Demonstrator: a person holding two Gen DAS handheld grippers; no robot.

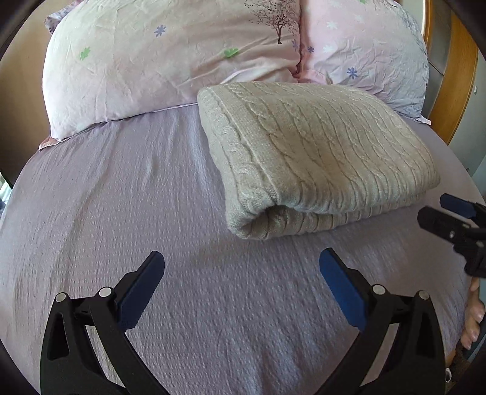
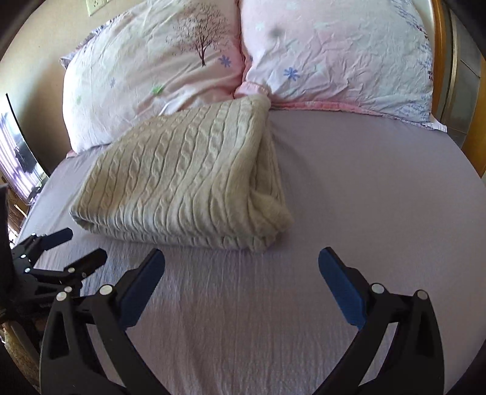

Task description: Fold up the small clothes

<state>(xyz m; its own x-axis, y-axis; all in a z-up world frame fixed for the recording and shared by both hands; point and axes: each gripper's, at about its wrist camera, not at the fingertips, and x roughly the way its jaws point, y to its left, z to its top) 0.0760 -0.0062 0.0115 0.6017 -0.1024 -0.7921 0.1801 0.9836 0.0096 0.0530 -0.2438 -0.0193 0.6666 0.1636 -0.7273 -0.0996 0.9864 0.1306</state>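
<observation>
A beige cable-knit garment [image 1: 316, 152] lies folded in a thick rectangle on the lilac bed sheet [image 1: 121, 197], just below the pillows. It also shows in the right wrist view [image 2: 182, 179]. My left gripper [image 1: 241, 264] is open and empty, above the sheet in front of the garment's left corner. My right gripper [image 2: 241, 264] is open and empty, in front of the garment's right end. The right gripper shows at the right edge of the left wrist view [image 1: 437, 212], and the left gripper at the left edge of the right wrist view [image 2: 82, 246].
Two pink flowered pillows [image 1: 158, 60] [image 2: 334, 51] lie behind the garment. A wooden headboard [image 1: 455, 70] stands at the right. A wall with an outlet [image 2: 95, 6] and a screen [image 2: 18, 152] are at the left.
</observation>
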